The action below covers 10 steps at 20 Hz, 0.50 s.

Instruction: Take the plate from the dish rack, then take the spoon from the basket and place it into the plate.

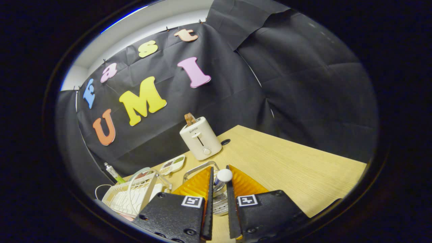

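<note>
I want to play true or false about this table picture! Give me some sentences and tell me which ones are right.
1. A toaster stands on the wooden table, beyond the fingers. True.
2. Something brown sticks out of the toaster's top slot. True.
3. The gripper has its fingers spread wide apart with nothing between them. False: the fingers are close together, with a white-capped handle end between their tips.
4. The white dish rack sits right behind the toaster. False: it sits beside the fingers, nearer than the toaster.
5. A metal wire basket is just ahead of the fingers. True.
</note>
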Available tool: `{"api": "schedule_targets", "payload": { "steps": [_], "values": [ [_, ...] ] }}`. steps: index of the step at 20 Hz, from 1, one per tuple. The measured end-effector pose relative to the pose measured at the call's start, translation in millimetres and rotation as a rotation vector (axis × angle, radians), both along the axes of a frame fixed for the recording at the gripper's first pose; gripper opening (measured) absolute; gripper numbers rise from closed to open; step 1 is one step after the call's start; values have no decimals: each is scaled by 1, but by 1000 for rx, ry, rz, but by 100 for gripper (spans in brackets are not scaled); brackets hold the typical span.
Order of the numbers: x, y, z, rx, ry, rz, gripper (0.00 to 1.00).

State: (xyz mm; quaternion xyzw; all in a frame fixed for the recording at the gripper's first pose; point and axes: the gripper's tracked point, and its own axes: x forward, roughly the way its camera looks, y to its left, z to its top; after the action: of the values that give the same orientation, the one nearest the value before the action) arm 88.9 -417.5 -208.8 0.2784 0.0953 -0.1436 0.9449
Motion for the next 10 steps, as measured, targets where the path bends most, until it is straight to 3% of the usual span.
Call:
{"api": "schedule_targets", "payload": {
  "steps": [5,10],
  "values": [
    [3,12,13,-30,12,62,16],
    [1,14,25,-50,29,72,14]
  ]
}}
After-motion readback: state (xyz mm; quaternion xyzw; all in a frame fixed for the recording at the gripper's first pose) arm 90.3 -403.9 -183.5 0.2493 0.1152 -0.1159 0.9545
